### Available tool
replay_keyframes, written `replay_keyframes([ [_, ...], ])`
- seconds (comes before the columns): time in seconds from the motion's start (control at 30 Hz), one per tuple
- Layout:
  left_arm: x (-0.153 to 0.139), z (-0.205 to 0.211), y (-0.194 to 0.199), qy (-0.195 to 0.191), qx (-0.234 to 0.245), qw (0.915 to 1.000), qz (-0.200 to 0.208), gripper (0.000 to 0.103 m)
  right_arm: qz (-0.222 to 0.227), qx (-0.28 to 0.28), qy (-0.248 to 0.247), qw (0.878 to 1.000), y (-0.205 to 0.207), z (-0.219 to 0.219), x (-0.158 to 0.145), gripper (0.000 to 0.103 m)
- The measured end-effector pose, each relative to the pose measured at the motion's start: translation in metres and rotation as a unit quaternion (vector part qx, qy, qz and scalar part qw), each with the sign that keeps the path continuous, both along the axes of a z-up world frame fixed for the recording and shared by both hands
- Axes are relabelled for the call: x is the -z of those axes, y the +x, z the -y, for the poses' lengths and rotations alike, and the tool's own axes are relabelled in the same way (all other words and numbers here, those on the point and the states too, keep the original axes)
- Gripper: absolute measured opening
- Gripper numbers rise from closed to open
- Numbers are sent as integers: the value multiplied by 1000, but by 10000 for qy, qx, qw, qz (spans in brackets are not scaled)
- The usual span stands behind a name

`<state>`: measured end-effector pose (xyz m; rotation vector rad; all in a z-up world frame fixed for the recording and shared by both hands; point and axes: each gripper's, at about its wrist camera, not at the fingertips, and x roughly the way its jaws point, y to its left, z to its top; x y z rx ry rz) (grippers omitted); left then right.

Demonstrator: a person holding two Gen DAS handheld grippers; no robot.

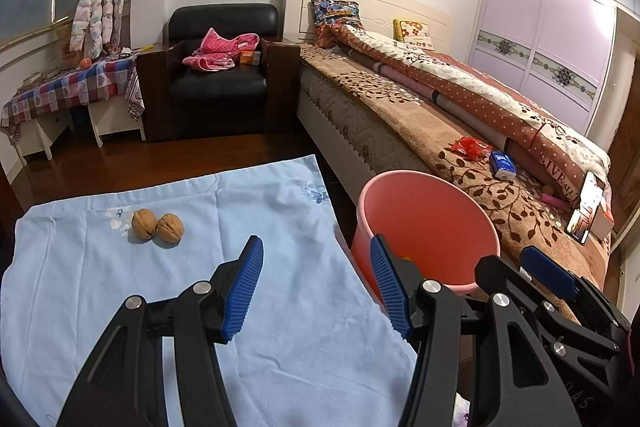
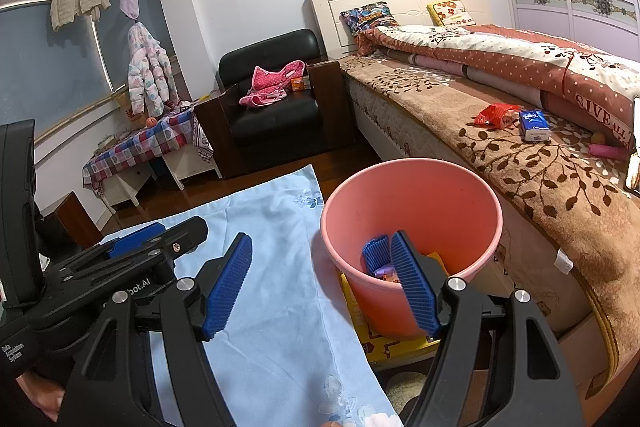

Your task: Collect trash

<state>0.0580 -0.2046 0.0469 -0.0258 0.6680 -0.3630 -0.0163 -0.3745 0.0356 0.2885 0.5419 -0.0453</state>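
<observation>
On the blue cloth: two walnuts [image 1: 157,225] are lying side by side, touching, toward the cloth's far left part, well ahead of the left gripper [image 1: 316,287].
Handling: they are looking hard, light and round, likely to roll or slip; gripping one across its middle, seam between the fingers, is probably safest.
Left gripper: its fingers are standing wide apart, holding nothing.
Right gripper [image 2: 324,287]: its fingers are also gaping wide and empty, one over the cloth, one over the bucket's rim.
Pink bucket [image 2: 412,167]: it is standing just beside the cloth [image 1: 240,227], against the bed [image 2: 520,167], with wrappers inside.
On the bed: a red wrapper [image 1: 470,147] and a blue tissue pack [image 1: 503,166] are lying near each other.
Writing: the quilt is showing "GIVE ALL"; the tissue pack's print is too small to read.
</observation>
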Motion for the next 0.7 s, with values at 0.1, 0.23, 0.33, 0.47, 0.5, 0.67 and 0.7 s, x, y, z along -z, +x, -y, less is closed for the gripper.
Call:
replay_keyframes([
  [0.1, 0, 0, 0, -2, 23, 10000, 7, 55, 7, 0, -12, 10000, 0, 0, 0, 72],
  [0.23, -1, 0, 0, -8, 43, 10000, 25, 55, 5, 2, -9, 10000, 0, -1, 0, 72],
  [0.33, -1, 0, -1, -11, 19, 10000, 47, 55, -4, -2, -6, 10000, 0, 0, 0, 72],
  [0.47, 0, -2, 0, -3, -33, 10000, 36, 55, -18, -6, -17, 10000, 0, -1, 1, 72],
  [0.5, 1, -3, 1, -11, -31, 10000, 11, 55, -23, -8, -17, 10000, 0, -1, 1, 72],
  [0.67, 3, -5, 3, -33, -46, 10000, -20, 56, -31, -26, -28, 10000, 2, -1, 3, 72],
  [0.7, 3, -6, 3, -30, -45, 10000, -19, 55, -34, -30, -31, 10000, 2, -1, 3, 72],
])
